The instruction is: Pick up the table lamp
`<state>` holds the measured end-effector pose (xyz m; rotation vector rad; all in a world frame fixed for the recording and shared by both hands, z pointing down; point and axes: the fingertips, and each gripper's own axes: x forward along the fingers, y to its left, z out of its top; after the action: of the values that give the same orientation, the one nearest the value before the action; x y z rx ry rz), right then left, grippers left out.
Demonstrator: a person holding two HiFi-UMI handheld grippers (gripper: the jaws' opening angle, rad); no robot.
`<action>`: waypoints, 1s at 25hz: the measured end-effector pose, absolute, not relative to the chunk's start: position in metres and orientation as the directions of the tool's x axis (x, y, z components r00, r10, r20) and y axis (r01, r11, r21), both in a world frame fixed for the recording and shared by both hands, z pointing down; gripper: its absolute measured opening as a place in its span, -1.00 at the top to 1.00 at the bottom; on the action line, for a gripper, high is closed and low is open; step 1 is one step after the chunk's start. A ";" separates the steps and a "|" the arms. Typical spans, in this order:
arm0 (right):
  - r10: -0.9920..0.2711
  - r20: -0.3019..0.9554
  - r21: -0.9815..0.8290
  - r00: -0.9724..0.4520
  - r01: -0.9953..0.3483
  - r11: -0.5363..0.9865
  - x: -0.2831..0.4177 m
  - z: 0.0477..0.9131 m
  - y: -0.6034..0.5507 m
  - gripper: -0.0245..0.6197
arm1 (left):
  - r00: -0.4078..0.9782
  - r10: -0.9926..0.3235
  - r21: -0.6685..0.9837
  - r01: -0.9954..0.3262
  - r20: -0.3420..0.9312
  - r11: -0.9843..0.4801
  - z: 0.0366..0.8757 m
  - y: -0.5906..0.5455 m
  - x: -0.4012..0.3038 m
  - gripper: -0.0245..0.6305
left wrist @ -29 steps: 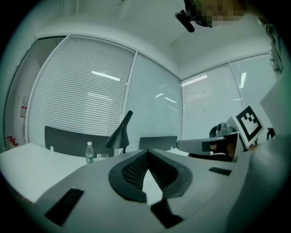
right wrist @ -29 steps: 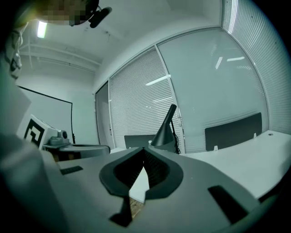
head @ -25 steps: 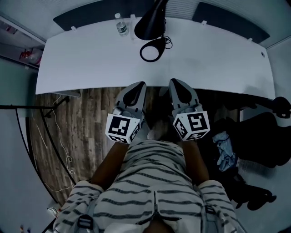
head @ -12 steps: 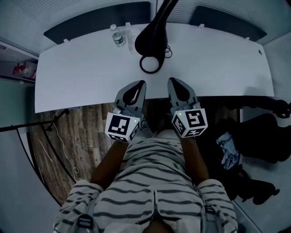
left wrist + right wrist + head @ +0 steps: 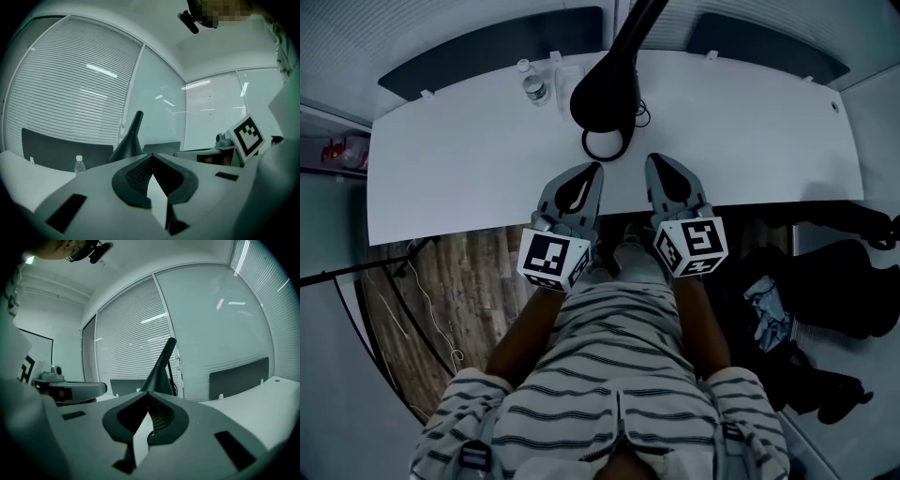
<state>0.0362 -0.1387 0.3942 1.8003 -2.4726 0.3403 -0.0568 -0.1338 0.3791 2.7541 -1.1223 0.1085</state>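
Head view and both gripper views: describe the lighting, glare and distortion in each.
Head view: dim and bluish, fisheye bows the white desk, the table lamp is a detail-less black shape. Left gripper view: ceiling-light reflections streak the glass wall, corners vignetted. Right gripper view: same streaks and dark corners.

On the table [image 5: 450,169], table lamp [image 5: 603,89] set near the far edge, bottle [image 5: 533,86] placed left of the lamp, left gripper [image 5: 592,172] and right gripper [image 5: 654,162] held before the lamp.

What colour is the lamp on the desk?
The lamp is black; the head view shows it best.
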 end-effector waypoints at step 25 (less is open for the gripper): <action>-0.885 0.162 -0.143 -0.436 -0.898 0.416 0.080 0.395 -0.286 0.55 | 0.664 -0.738 0.116 -0.747 0.121 -0.654 0.373 -0.203 -0.003 0.90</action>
<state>0.0799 -0.2860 0.3948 1.6341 -2.5910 0.3221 -0.0030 -0.2032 0.3729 2.7220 -1.2232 0.0941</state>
